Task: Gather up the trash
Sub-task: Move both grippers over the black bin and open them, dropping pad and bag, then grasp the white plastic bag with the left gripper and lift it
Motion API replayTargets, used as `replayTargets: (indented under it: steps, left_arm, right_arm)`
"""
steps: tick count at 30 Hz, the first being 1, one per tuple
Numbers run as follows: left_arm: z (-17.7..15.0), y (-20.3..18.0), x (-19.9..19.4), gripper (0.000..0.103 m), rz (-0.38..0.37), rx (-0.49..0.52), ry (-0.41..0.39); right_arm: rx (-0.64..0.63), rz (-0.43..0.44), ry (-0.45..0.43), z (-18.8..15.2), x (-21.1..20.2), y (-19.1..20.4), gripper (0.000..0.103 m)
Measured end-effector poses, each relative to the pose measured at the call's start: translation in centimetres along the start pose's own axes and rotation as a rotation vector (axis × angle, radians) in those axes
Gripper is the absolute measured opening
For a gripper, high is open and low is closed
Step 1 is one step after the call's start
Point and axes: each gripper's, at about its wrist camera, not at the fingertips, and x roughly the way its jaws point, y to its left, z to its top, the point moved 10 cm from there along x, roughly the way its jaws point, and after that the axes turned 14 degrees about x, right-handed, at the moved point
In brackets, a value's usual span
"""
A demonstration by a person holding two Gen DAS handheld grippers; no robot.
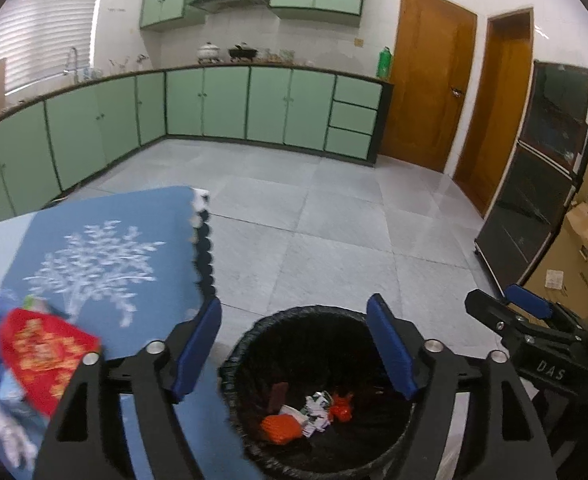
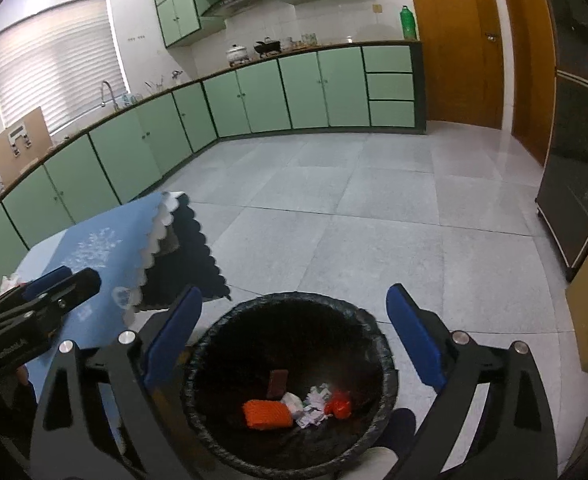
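Both my left fingers (image 1: 294, 346) and right fingers (image 2: 294, 338) hang open and empty over the black-lined bin (image 2: 377, 344), several wrappers (image 2: 264, 413) already inside, while a red packet (image 1: 42, 354) waits on the worktop (image 1: 146, 216).

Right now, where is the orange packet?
In both wrist views the orange packet lies at the bottom of the black bin, left of the crumpled white paper, below both open grippers.

- Left wrist camera looks down along its fingers, close above the black-lined trash bin (image 1: 317, 392).
- Right wrist camera, just beside, tilts down likewise.
- Both share the bin (image 2: 290, 388), blue tablecloth (image 1: 106, 256) and green cabinets (image 2: 254, 96).
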Motion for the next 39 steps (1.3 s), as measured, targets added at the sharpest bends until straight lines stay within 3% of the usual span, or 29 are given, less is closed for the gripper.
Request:
replayTargets:
  steps: [14,22,30,39]
  left_arm:
    - [-5.1,11.5,-11.8,0.081,0.257,-0.091,-0.032]
    - [-9.2,18.5,-15.7,0.081,0.402,-0.156,-0.002]
    - [-12.9,22.6,-16.2,0.081,0.450,-0.216,0.045]
    - [-14.0,23.5,-14.5,0.081,0.429,-0.239,0.070]
  right_arm:
    - [-0.076,0.154,0.010,-2.7,-2.5,12.1,0.094]
    - [-0.150,0.240,0.053,-5.8,-2.1,19.8,0.094]
    - [-0.246,0.275,0.099,-9.0,-0.9,25.6,0.094]
    - [-0.279,0.256,0.102,-9.6,0.3,26.7,0.094]
